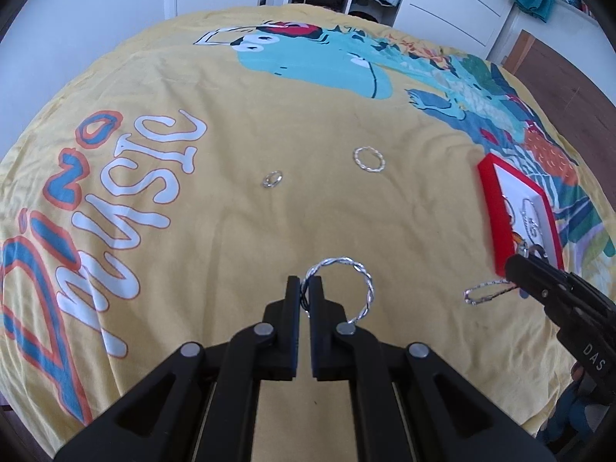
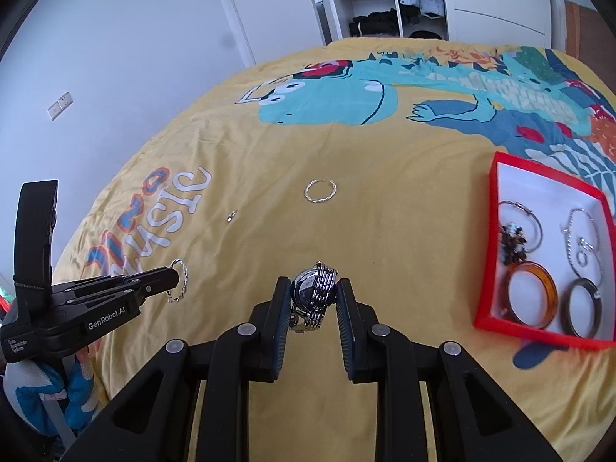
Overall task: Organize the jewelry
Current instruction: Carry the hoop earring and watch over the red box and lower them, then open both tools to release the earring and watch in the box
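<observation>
My left gripper point(image 1: 305, 288) is shut on a twisted silver bangle point(image 1: 356, 273), held above the yellow bedspread; it also shows in the right wrist view point(image 2: 180, 280). My right gripper point(image 2: 312, 294) is shut on a silver metal-band watch point(image 2: 313, 296); in the left wrist view the watch point(image 1: 486, 293) shows edge-on at the right gripper's tip. A second twisted silver bangle point(image 1: 369, 159) point(image 2: 320, 191) and a small ring point(image 1: 272, 179) point(image 2: 231, 216) lie on the bedspread. A red jewelry box point(image 2: 494, 246) point(image 1: 486, 188) at the right holds several bracelets and rings.
The bedspread point(image 1: 231, 231) carries a dinosaur print and "Dino Music" lettering. Beyond the bed stand an open wardrobe point(image 2: 381, 4) and a white door point(image 2: 277, 4). Wooden floor point(image 1: 569, 73) lies to the right of the bed.
</observation>
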